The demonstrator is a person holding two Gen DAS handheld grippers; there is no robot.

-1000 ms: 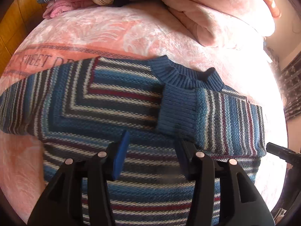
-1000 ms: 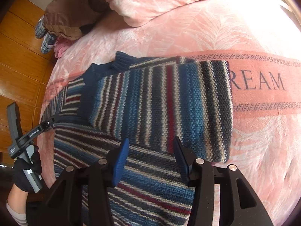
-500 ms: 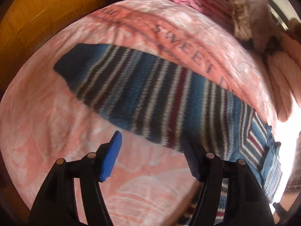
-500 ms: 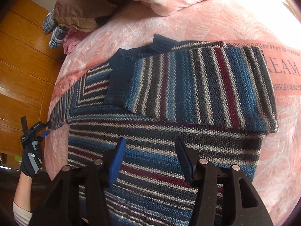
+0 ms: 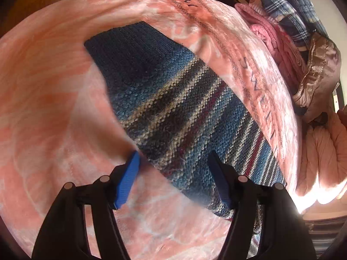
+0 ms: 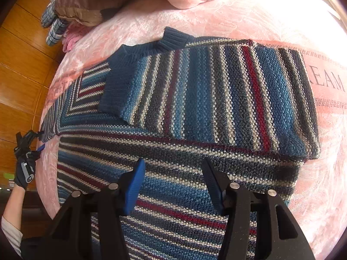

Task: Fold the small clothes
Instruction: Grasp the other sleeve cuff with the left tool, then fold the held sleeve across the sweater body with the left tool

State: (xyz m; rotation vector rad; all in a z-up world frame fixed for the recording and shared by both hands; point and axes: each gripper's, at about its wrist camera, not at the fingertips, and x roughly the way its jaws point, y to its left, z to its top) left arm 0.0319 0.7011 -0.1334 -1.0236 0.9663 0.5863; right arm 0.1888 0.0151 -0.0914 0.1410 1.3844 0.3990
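Note:
A blue, grey, white and red striped knit sweater point(image 6: 195, 112) lies flat on a pink blanket point(image 6: 260, 17). One sleeve point(image 6: 216, 95) is folded across its chest, with the dark blue cuff near the collar point(image 6: 173, 39). The other sleeve point(image 5: 177, 108) stretches straight out, ending in a dark blue cuff point(image 5: 130, 47). My left gripper point(image 5: 173, 164) is open low over this sleeve's near edge, its blue pads point(image 5: 128, 179) on either side of the edge. It also shows small as the left gripper point(image 6: 32, 140) at the sleeve's end. My right gripper point(image 6: 172, 173) hangs open above the sweater's body.
A heap of clothes sits at the blanket's far side: pink knits point(image 5: 273, 34), plaid fabric point(image 5: 290, 6) and a brown jacket point(image 5: 318, 73). A folded pink quilt point(image 5: 325, 151) lies beside it. Wooden panelling point(image 6: 21, 69) borders the bed. A gloved hand point(image 6: 23, 173) holds the left gripper.
My left gripper swung from the sweater's body to the outstretched sleeve and came down close to its edge. My right gripper moved nearer over the body. Both stayed open.

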